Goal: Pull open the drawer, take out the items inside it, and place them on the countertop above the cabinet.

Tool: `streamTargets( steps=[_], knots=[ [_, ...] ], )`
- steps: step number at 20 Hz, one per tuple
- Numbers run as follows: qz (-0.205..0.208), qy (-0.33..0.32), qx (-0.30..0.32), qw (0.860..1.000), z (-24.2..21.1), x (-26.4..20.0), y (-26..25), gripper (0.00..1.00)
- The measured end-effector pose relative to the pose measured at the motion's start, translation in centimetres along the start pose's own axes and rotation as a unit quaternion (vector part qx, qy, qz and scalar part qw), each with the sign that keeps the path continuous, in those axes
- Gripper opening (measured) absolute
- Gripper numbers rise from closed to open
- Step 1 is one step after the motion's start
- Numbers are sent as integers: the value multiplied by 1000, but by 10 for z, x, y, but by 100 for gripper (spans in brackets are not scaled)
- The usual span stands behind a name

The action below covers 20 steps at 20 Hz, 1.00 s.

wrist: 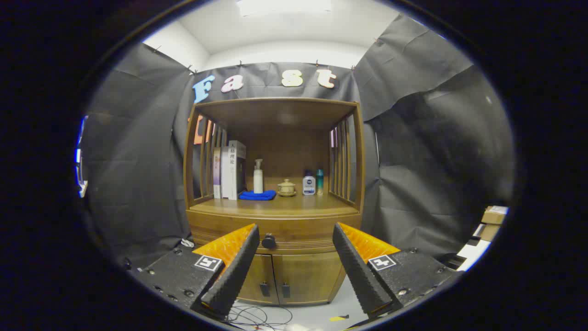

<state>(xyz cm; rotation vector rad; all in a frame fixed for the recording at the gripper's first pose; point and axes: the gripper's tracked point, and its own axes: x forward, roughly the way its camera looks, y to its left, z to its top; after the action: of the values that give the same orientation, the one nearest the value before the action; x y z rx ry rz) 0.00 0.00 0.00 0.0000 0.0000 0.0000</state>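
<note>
The opening step is in hand — the drawer (294, 234) is closed and untouched. The gripper (294, 264) holds its jaws wide and empty, well short of the cabinet. The dark knob (268, 241) sits beyond them, at eleven o'clock from the gap's middle, beside the left fingertip — next they must shift left, advance, then close.

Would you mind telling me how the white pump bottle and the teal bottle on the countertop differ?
The white pump bottle is taller and stands above the blue cloth; the teal bottle is shorter, capped, beside a white-and-blue bottle. Both stand upright, well beyond the open gripper.
</note>
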Motion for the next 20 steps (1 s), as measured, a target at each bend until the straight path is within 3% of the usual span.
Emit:
streamTargets(
  steps=[20],
  knots=[
    [20, 8, 5, 1000, -3, -3, -2, 100]
  ],
)
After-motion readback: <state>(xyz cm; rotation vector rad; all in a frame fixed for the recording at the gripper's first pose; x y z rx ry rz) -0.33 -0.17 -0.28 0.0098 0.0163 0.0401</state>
